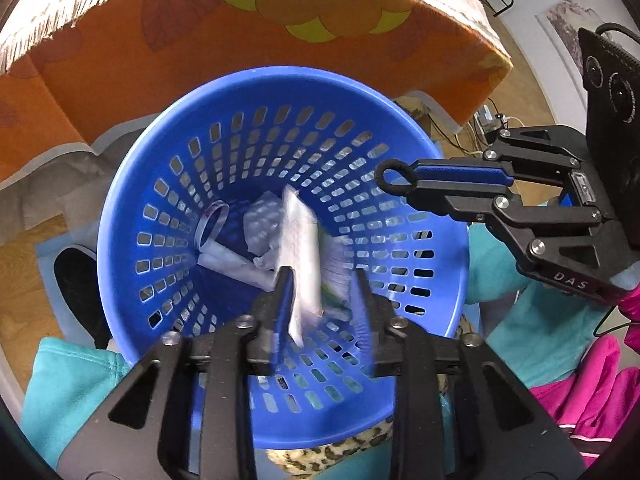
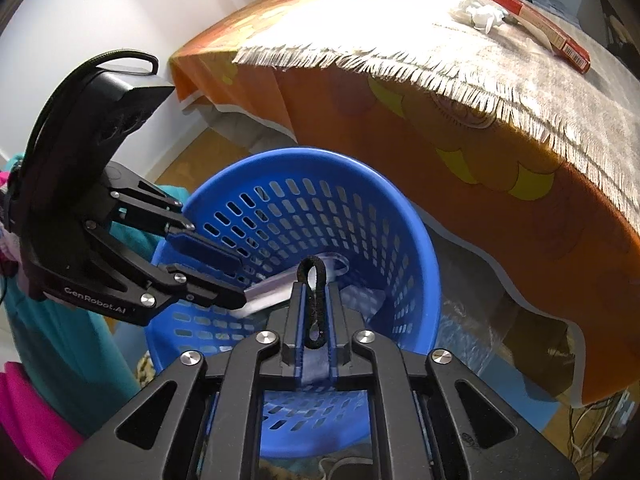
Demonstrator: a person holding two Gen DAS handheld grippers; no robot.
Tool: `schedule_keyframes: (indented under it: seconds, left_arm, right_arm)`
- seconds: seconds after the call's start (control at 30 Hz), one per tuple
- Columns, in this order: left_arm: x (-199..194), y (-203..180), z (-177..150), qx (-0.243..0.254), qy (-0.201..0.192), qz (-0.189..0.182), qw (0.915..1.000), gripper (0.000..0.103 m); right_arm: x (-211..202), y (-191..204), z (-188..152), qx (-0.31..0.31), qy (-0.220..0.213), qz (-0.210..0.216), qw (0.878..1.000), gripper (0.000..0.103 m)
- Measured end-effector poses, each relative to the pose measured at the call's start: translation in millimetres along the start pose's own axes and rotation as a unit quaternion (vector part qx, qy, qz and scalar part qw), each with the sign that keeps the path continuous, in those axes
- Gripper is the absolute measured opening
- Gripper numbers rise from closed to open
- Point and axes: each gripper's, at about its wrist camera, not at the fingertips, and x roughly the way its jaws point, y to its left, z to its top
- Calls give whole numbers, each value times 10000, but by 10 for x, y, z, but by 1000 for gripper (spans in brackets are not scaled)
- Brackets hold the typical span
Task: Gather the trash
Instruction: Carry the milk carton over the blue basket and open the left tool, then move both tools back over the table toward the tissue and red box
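Left gripper (image 1: 322, 280): jaws spread apart over the mouth of the blue basket (image 1: 120, 216). A white packet (image 1: 300, 256) hangs between them, blurred; it lies against the left finger, but whether it is touching cannot be told. The right finger stands clear of it.

Right gripper (image 2: 316, 300): jaws pressed together on a black elastic loop (image 2: 314, 280), which stands upright between the pads with its rounded end projecting past the fingertips. In the left wrist view this gripper enters from 3 o'clock, its loop reaching over the basket's rim.

Basket contents, left wrist view: a clear plastic ring (image 1: 212, 224) at about 10 o'clock from the left jaws, a rolled white paper (image 1: 236, 266) beside it, and crumpled clear wrap (image 1: 264, 224) at about 11 o'clock, all on the perforated floor.

Surroundings: the basket stands below the edge of a table draped in an orange cloth (image 1: 160, 40) with a fringed grey runner (image 2: 440, 48) over it. On the runner, at 1 o'clock in the right wrist view, lie crumpled white tissue (image 2: 480, 14) and a red carton (image 2: 540, 24). Teal fabric (image 1: 68, 384) lies at 7 o'clock of the basket and pink fabric (image 1: 592, 392) at 4 o'clock; a leopard-print piece (image 1: 340, 452) shows under the near rim.
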Motion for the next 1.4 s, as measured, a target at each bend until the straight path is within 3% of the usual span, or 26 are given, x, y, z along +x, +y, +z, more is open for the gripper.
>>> schedule_keyframes:
  seconds: [0.13,0.37,0.5,0.53,1.0,1.4]
  left_arm:
    - [-17,23,10,-59,-50,34,10000,42]
    - [-59,106,27,-173,-142,81,9997,42]
    - [-66,75,43,-123,-164,130,9997,42]
    - [-65,72,47,-122,-165,133,9997,42]
    - [-238,127,155,-248,-398,197,9987,42]
    - [-714,158,641,-252,-1003,346,9940,42]
  right_arm:
    - [39,7,8,3,41,-30,10000,24]
    - [42,-6,12,37,45,-60,10000,26]
    - [0,5,-24,-28,31,-70,10000,45]
    - [-3,11,-25,-54,19,-83,9999,46]
    - [-115,-69,41,75,-132,-197,9997,48]
    - [-477,-342,296,279,-643,-448,9965,50]
